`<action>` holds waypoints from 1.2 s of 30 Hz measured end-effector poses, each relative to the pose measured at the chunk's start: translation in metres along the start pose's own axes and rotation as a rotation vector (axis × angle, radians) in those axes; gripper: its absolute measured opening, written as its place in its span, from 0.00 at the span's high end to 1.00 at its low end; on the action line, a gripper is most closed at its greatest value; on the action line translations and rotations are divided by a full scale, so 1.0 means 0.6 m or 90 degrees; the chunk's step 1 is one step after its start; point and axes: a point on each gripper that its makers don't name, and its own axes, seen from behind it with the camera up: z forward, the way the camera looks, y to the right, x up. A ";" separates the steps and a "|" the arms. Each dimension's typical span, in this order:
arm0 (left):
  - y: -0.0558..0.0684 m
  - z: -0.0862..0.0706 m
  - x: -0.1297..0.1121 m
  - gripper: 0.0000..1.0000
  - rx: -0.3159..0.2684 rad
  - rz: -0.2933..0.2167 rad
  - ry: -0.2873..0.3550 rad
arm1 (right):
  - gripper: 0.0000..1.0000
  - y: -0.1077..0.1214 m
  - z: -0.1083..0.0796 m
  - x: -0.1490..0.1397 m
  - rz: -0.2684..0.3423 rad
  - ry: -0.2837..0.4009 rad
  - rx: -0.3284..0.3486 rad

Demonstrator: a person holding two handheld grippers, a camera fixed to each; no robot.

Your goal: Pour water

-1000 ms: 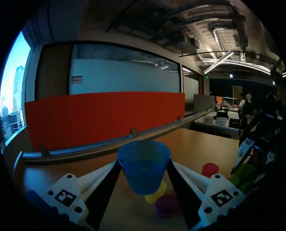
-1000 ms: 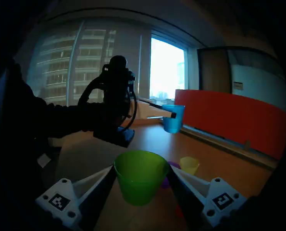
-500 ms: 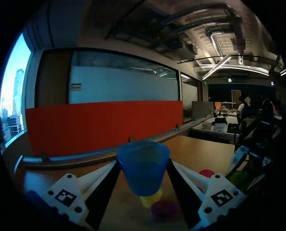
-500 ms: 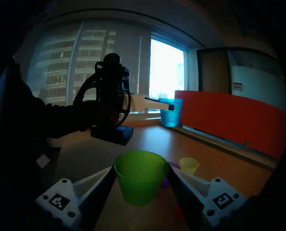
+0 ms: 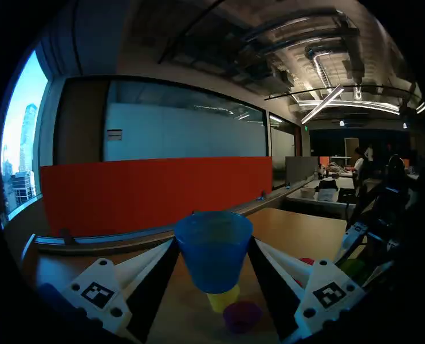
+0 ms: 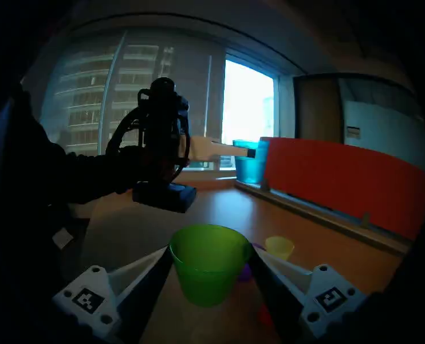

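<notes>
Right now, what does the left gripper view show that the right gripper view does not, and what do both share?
Left gripper view: ceiling lights and office desks farther back. Right gripper view: a dark sleeve holding the left gripper, before window blinds. Both: blue cup, green cup, yellow cup, orange partition.

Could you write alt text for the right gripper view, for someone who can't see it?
An upright green cup sits clamped in the right claw above a wooden table. Farther off, the left claw holds a blue cup upright; a yellow cup stands on the table.
</notes>
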 end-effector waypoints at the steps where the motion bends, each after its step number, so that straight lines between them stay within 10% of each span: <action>1: 0.000 0.000 0.000 0.16 0.000 0.001 0.000 | 0.07 0.000 0.000 0.000 -0.001 0.001 0.000; 36: 0.022 -0.021 0.002 0.16 -0.021 0.033 -0.001 | 0.07 0.005 0.017 -0.001 0.006 0.010 0.001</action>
